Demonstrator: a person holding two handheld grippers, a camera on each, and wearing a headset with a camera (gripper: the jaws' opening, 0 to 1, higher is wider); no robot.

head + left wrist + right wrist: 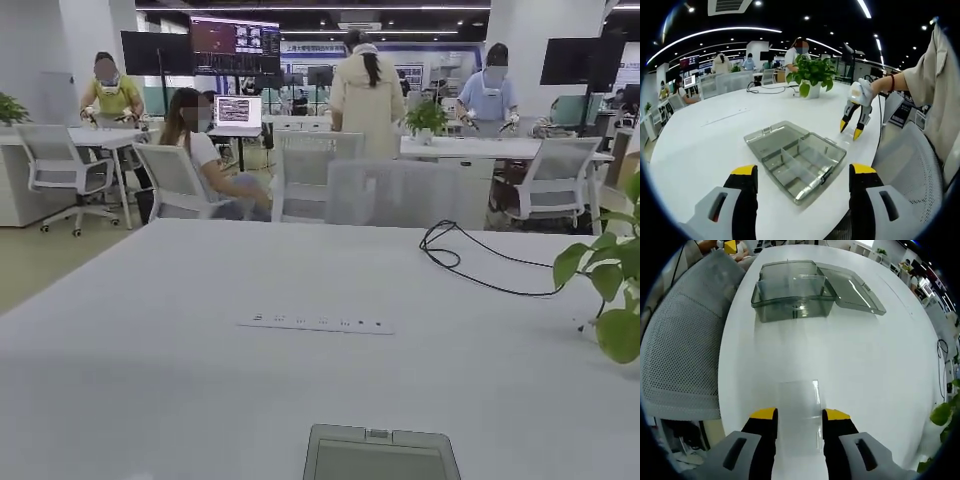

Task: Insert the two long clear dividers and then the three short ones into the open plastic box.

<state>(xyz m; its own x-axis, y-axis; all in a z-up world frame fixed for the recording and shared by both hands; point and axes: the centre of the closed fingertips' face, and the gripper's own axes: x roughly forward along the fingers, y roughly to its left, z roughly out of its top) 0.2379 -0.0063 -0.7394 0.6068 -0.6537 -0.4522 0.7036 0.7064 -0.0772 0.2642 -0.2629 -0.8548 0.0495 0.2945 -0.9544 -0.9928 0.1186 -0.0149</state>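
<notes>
An open clear plastic box point(802, 162) sits on the white tabletop point(150, 380) near my edge, its flat clear lid point(767, 136) lying on the far side. Mid-table is a white socket strip point(315, 322). A leafy green potted plant point(812, 75) stands at the right edge, with a black cable point(450, 255) to its left. A clear flat plastic divider point(799, 397) sits between my right gripper's point(799, 415) jaws.

Head view faces across the table point(150, 380); both gripper views share the open box point(795, 160) from different sides.

Open tabletop point(875, 370) around box point(790, 297), plant point(812, 72) beyond
</notes>
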